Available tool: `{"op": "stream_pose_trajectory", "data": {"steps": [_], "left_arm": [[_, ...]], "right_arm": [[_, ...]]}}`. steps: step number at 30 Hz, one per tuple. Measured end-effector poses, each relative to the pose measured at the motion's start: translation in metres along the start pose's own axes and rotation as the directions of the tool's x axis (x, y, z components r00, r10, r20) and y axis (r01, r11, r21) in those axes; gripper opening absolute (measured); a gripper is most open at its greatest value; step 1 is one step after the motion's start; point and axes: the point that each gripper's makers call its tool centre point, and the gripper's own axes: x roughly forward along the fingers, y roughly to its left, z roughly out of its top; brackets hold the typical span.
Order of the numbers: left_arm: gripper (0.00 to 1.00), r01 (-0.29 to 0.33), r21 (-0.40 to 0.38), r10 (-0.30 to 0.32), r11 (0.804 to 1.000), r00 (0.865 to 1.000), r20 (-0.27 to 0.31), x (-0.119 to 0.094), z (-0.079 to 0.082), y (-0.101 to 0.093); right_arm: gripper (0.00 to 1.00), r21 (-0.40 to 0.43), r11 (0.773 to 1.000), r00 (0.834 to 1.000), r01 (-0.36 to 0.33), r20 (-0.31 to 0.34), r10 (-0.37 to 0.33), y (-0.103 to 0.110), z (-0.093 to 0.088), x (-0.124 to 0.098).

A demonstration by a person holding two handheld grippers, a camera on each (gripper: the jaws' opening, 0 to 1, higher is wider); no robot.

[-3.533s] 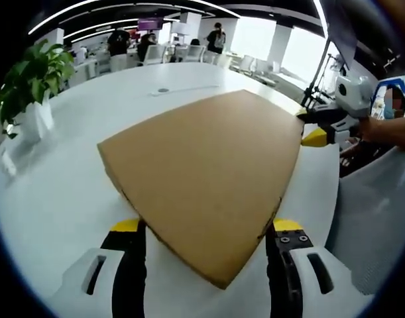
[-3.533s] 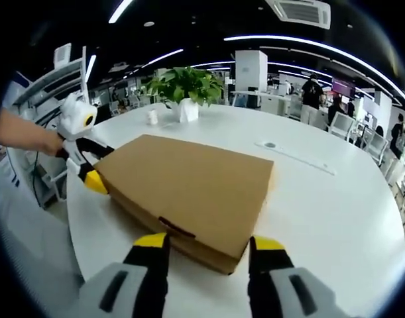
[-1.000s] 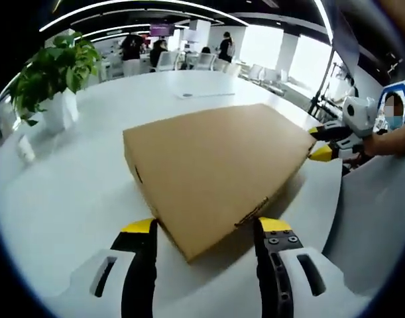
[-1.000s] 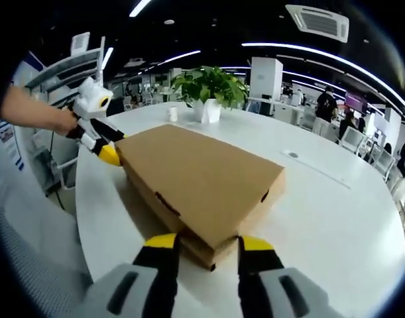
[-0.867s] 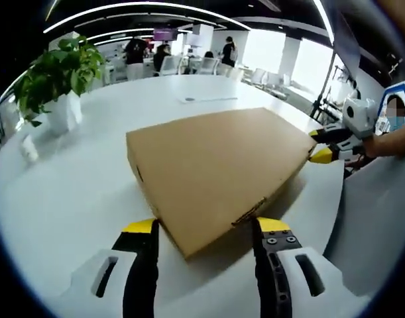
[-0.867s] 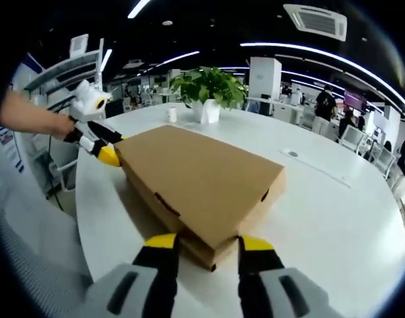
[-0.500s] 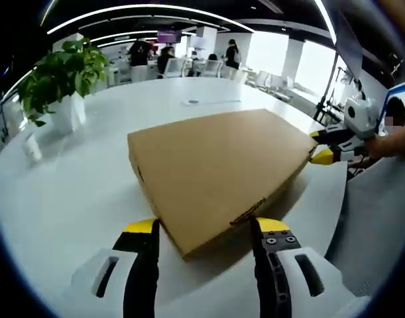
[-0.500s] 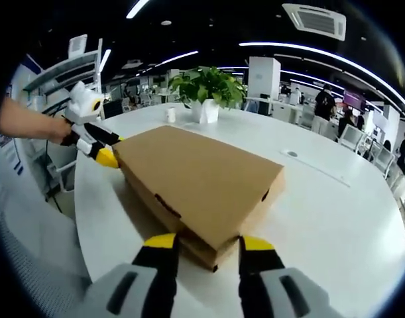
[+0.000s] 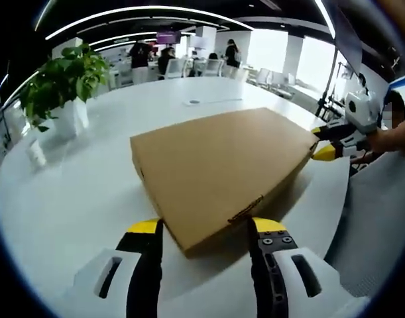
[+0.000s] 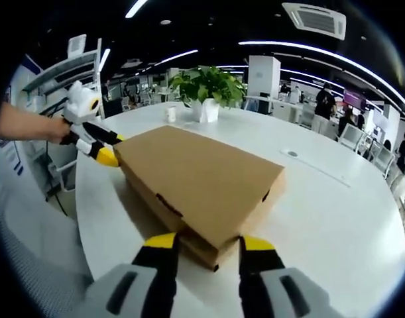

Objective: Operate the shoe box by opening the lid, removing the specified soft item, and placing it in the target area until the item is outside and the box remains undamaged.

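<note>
Left gripper view: the left gripper (image 9: 203, 228) is spreading wide around the closed box's (image 9: 222, 165) near corner, its length running toward upper right.

Right gripper view: the right gripper (image 10: 204, 244) is straddling the opposite corner, jaws open, box stretching toward upper left.

A large round white table (image 9: 76, 199) carries a closed brown cardboard shoe box (image 9: 219, 162) lying flat near its edge. In the left gripper view, a potted plant (image 9: 59, 93) in a white pot stands at about ten o'clock from the box, with a small white cup (image 9: 35, 154) just beside it.
</note>
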Motion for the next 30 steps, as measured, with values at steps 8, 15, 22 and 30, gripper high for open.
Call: {"op": "stream_pose_trajectory", "data": {"steps": [8, 15, 22, 30], "left_arm": [[0.52, -0.001, -0.007, 0.001, 1.000, 1.000, -0.009, -0.003, 0.003, 0.000], [0.52, 0.006, -0.024, -0.006, 1.000, 1.000, 0.008, -0.010, 0.009, -0.001], [0.53, 0.013, -0.040, -0.013, 0.999, 1.000, 0.008, -0.012, 0.013, -0.001], [0.52, 0.017, -0.036, -0.017, 0.999, 1.000, 0.003, -0.016, 0.016, -0.002]], "right_arm": [[0.35, 0.021, 1.000, 1.000, -0.015, -0.012, 0.015, 0.001, 0.006, -0.004], [0.34, 0.002, 1.000, 1.000, -0.023, -0.009, 0.023, 0.001, 0.008, -0.007], [0.39, 0.001, 0.999, 0.999, -0.035, 0.000, 0.035, 0.007, 0.015, -0.012], [0.40, 0.000, 0.999, 0.999, -0.039, -0.003, 0.039, 0.008, 0.018, -0.015]]}}
